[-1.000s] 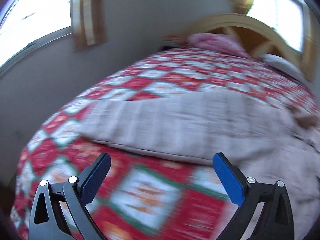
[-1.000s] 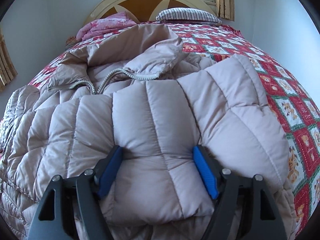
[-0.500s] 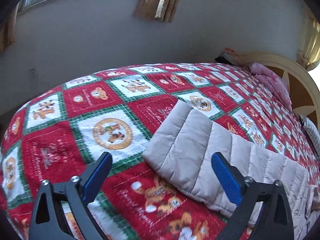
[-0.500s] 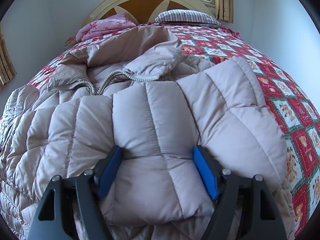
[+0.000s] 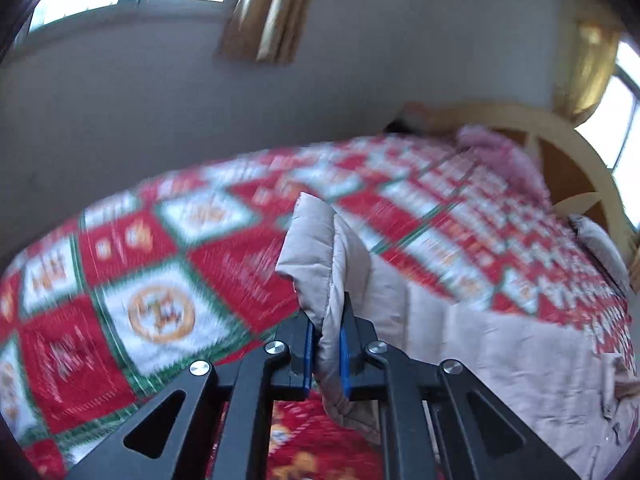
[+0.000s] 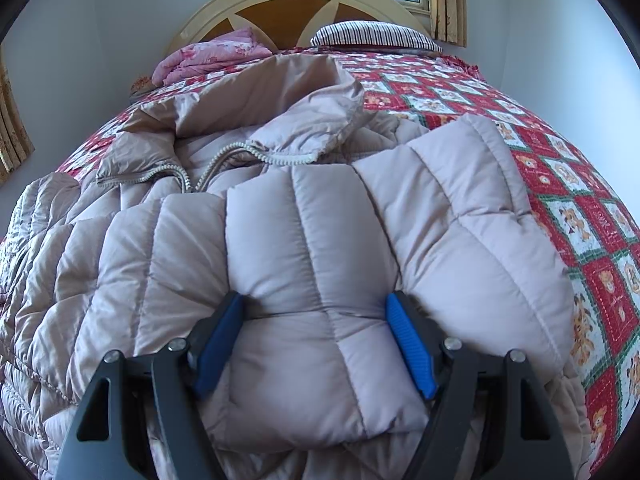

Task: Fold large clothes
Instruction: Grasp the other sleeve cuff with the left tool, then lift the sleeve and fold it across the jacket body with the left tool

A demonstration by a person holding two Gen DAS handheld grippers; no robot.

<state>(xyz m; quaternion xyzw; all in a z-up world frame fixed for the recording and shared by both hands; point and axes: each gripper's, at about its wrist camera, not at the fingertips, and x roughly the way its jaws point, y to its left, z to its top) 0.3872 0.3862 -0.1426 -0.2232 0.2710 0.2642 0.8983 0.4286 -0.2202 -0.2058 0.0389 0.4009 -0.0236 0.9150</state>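
Note:
A beige puffer jacket (image 6: 120,260) lies spread on the bed, hood (image 6: 280,92) toward the headboard. Its one sleeve (image 6: 312,360) is folded across the body, and my right gripper (image 6: 312,308) holds it with the jaws wide, the blue pads (image 6: 408,344) squeezing its sides. In the left wrist view the other sleeve's cuff (image 5: 316,240) stands up from my left gripper (image 5: 325,320). Its jaws are closing and the pads pinch the cuff from both sides, lifted off the quilt (image 5: 160,312).
A red, white and green patchwork quilt (image 6: 580,216) covers the bed. At the wooden headboard (image 6: 288,12) lie a folded pink blanket (image 6: 212,56) and a striped pillow (image 6: 372,34). A wall (image 5: 160,100) with curtained windows runs along the bed's far side.
My left gripper swung along the sleeve to its cuff, then went from wide open to shut on it and raised it. The right gripper and its sleeve stayed still.

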